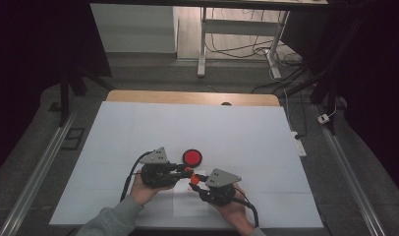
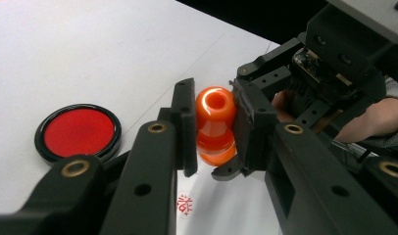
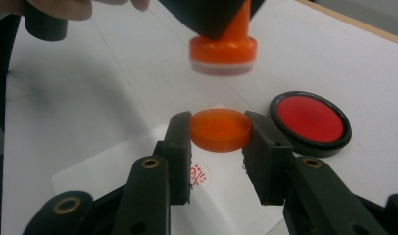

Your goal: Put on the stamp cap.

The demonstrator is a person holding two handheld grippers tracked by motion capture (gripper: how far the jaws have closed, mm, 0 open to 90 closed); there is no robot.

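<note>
Item: orange stamp (image 2: 215,122), pinched upright by the left tool (image 2: 214,128). Item: its orange cap (image 3: 220,129), pinched flat by the right tool (image 3: 219,132), just below the stamp's face. Beneath both tools: paper (image 3: 138,161) with a red print (image 3: 200,174). Beside the right tool: open ink pad (image 3: 310,120) on the desk (image 1: 237,128).

Risks: cap meeting the stamp crooked and jamming; wet face smearing the cap's rim or the tools; a weak pinch dropping the stamp onto the paper.

My high view looks down and forward over the table (image 1: 138,118); both gripper views sit close, along their jaws — sharing the red ink pad (image 2: 79,131) (image 3: 310,120).
</note>
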